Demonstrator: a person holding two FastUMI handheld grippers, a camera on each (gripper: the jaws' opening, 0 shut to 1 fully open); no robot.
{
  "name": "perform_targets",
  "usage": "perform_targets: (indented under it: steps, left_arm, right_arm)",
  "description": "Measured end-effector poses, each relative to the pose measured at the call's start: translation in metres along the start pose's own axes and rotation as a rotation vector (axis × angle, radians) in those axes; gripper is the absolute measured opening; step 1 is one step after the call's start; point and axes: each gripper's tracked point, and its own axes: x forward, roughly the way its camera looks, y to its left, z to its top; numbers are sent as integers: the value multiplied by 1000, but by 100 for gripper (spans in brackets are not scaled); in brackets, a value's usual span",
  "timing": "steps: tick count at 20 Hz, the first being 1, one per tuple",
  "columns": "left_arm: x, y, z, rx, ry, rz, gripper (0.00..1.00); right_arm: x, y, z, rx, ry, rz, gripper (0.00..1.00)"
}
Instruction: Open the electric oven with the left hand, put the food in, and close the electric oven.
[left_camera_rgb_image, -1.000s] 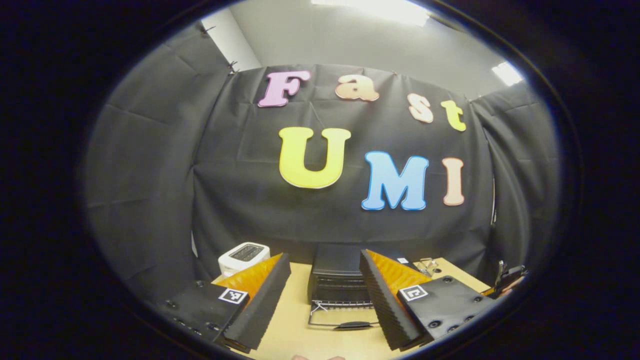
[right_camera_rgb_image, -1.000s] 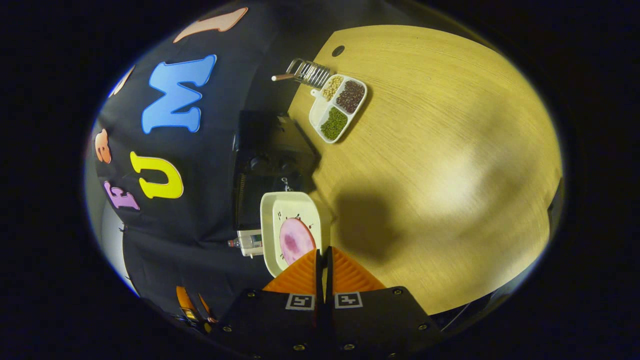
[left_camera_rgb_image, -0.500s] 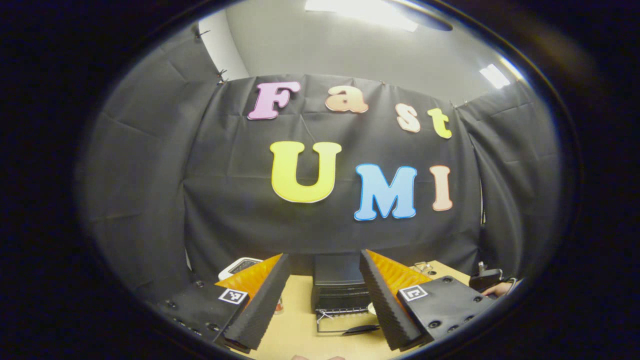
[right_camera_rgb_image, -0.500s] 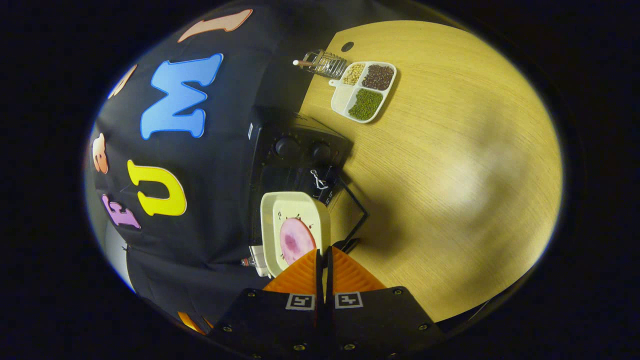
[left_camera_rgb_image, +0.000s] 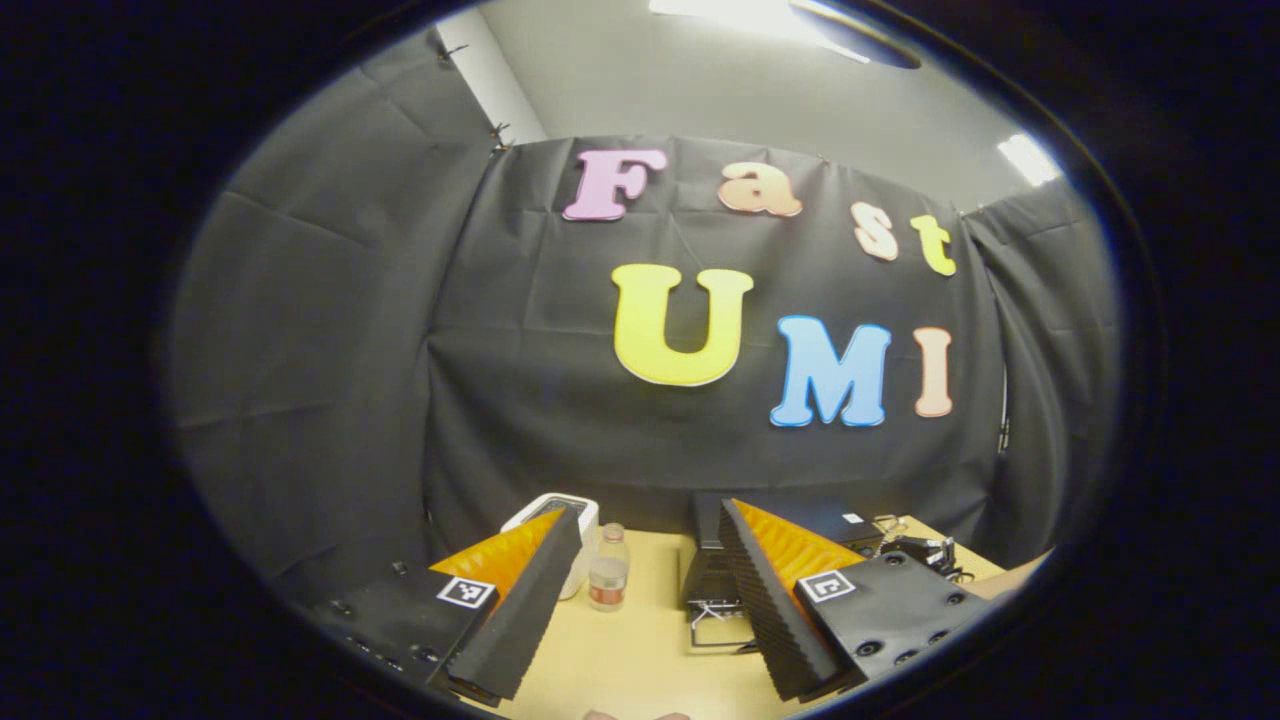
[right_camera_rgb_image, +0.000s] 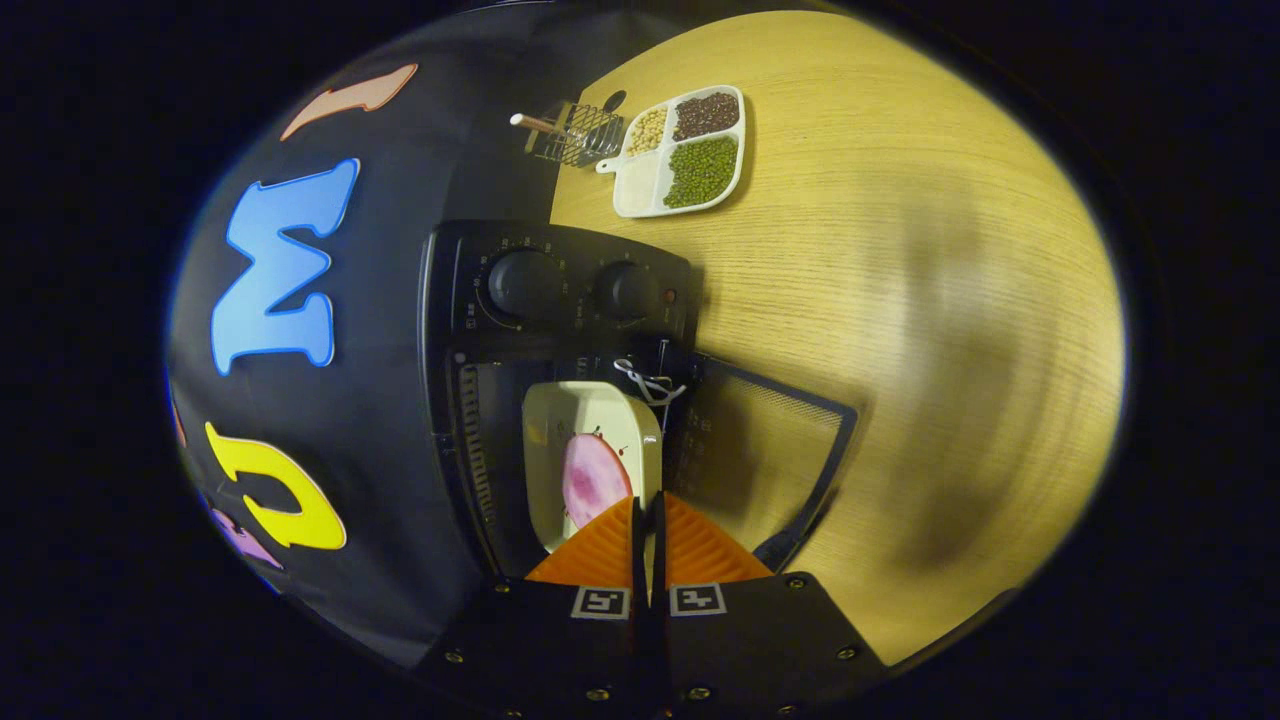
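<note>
Oven: electric oven (right_camera_rgb_image: 560, 300) stands at the back of the bench, against the black cloth wall; its door (right_camera_rgb_image: 770, 450) is folded down flat onto the bench, cavity open.
Food: a pink round slice (right_camera_rgb_image: 592, 480) lies on a cream plate (right_camera_rgb_image: 560, 420), held level with the oven mouth, seemingly just at or inside the opening.
Right gripper: right gripper (right_camera_rgb_image: 648, 540) has its jaws pressed together on the near rim of the plate, a thin edge hold.
Left gripper: left gripper (left_camera_rgb_image: 640, 600) hangs clear above the bench with its jaws wide apart and nothing between them.
Risk, plate: a rim-only hold could let the plate sag or twist as it goes in; a tilt would probably slide the slice off.
Risk, opening: the plate's far corners may catch the cavity side or the rack if it enters skewed.
Risk, door: the white tie (right_camera_rgb_image: 645, 380) near the hinge could snag the plate or the fingers.
Bench: pale wood bench (right_camera_rgb_image: 900, 300), smooth, bare in front of the door.
Around: divided tray of beans (right_camera_rgb_image: 685, 150), small wire basket (right_camera_rgb_image: 575, 135), white toaster (left_camera_rgb_image: 575, 510), small bottle (left_camera_rgb_image: 607, 580).
</note>
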Motion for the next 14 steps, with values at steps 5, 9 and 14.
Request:
perform_targets:
  steps: [5, 9, 14]
  left_arm:
    - [-6, 36, -11, -7, 34, 74, 99]
    - [-8, 52, -19, -8, 52, 116, 99]
    - [-5, 58, -18, 0, 59, 136, 99]
  right_arm:
    - [42, 28, 0, 44, -124, 23, 1]
    - [73, 42, -16, 27, -133, 25, 1]
    - [94, 52, -20, 74, -161, 36, 1]
